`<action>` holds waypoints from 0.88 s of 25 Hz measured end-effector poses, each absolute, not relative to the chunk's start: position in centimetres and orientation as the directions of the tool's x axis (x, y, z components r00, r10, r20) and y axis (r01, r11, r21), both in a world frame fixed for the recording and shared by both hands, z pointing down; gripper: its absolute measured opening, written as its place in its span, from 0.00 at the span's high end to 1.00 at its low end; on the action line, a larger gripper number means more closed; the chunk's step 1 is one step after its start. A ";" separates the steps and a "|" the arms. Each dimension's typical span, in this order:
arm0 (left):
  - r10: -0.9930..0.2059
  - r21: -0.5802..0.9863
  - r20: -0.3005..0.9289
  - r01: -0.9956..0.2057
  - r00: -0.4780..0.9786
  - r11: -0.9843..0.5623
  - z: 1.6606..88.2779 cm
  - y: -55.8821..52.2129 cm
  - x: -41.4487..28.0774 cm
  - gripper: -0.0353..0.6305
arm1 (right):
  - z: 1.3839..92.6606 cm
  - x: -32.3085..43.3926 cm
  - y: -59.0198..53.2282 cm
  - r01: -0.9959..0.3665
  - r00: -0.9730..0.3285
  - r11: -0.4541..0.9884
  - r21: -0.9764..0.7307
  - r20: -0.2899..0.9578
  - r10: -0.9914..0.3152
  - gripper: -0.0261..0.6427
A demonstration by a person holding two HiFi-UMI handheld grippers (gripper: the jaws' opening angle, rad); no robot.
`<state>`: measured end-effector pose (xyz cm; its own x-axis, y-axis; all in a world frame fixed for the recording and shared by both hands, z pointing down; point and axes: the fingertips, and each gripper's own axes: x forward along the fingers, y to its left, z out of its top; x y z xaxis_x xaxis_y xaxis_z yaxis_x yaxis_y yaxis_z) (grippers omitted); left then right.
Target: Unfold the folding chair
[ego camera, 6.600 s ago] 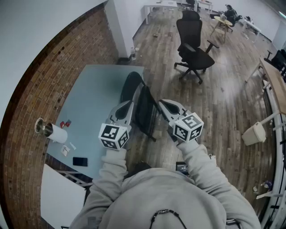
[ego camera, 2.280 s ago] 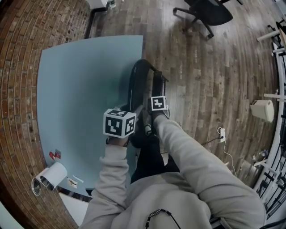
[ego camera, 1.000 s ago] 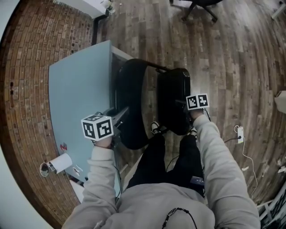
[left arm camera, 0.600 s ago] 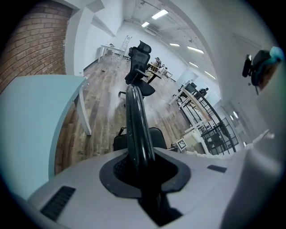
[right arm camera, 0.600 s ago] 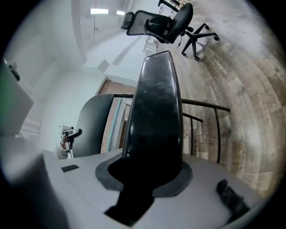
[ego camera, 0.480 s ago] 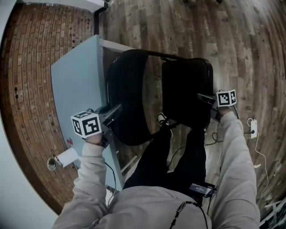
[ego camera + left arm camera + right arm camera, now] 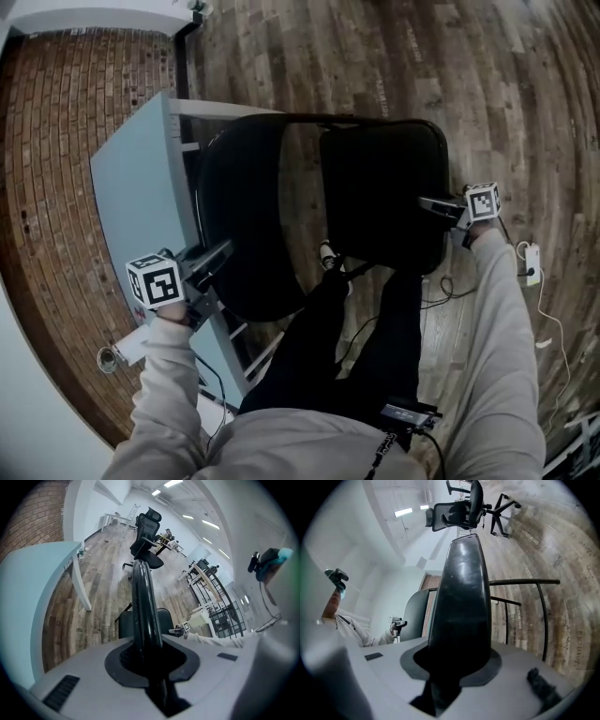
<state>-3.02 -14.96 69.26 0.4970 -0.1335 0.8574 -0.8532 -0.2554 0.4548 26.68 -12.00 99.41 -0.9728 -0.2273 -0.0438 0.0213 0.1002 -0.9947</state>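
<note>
The black folding chair stands partly spread beside the table in the head view. Its oval backrest [image 7: 246,211] is on the left and its seat [image 7: 384,187] on the right, with thin black frame tubes [image 7: 309,118] joining them at the top. My left gripper [image 7: 217,257] is shut on the backrest's lower edge; in the left gripper view that edge [image 7: 142,597] runs up between the jaws [image 7: 149,663]. My right gripper [image 7: 436,204] is shut on the seat's right edge. The right gripper view shows the seat [image 7: 461,597] edge-on, clamped in the gripper [image 7: 451,667].
A light blue table [image 7: 139,192] stands against the brick wall, close to the backrest. A paper roll [image 7: 129,345] lies at its near end. A white power strip [image 7: 532,263] with cable lies on the wooden floor at right. A black office chair [image 7: 147,524] stands farther off.
The seat has swung out to the right, away from the backrest, with my right gripper on it. My left gripper has sunk toward the lower left with the backrest.
</note>
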 end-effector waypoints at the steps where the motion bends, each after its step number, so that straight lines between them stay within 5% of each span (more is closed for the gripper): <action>1: -0.130 0.457 0.857 -0.852 0.499 -0.254 69.6 -15.0 -3.1 0.83 | 100.4 27.1 -11.8 0.034 -0.973 0.098 -0.995 -0.056 -0.226 0.78; 22: -0.017 0.619 0.780 -0.774 0.626 -0.135 78.0 -15.2 -2.4 0.85 | 111.2 35.7 -10.3 0.214 -0.930 0.150 -0.965 -0.249 -0.272 0.77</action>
<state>-2.45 -15.18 78.02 0.6260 -0.0167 0.7796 -0.7740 -0.1351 0.6186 35.65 -10.31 111.21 -0.9297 -0.2715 -0.2489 0.2145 0.1502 -0.9651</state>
